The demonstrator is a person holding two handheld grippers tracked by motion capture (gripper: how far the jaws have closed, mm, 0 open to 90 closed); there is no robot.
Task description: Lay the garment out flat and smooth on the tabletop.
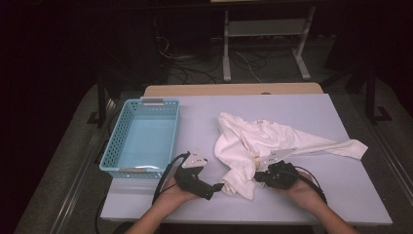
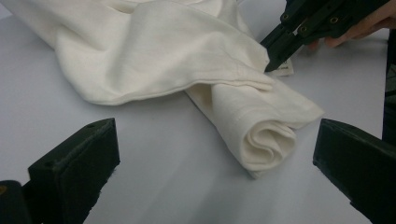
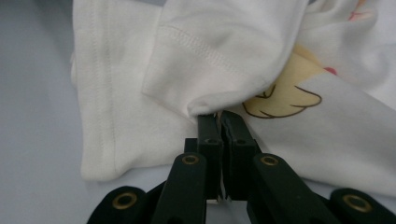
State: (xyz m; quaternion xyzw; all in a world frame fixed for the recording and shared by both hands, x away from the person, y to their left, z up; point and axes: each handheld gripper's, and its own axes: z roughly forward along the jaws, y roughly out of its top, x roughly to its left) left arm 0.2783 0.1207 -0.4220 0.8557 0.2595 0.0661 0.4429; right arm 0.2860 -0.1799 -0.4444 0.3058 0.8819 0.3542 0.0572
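A crumpled white garment (image 1: 263,139) with a cartoon print lies on the right half of the pale table (image 1: 292,105). One sleeve stretches out toward the right edge. My right gripper (image 1: 257,175) is shut on a fold of the garment (image 3: 224,51) at its near edge, the fabric pinched at the jaw tips (image 3: 220,119). My left gripper (image 1: 216,187) is open and low over the table, its jaws wide apart on either side of the rolled near end of the garment (image 2: 252,135) without touching it. The right gripper (image 2: 275,58) shows in the left gripper view, tips on the cloth.
A light blue plastic basket (image 1: 109,151) stands on the left part of the table, with nothing inside. Bare tabletop lies between the basket and the garment. Beyond the far edge are a metal stand and cables on a dark floor.
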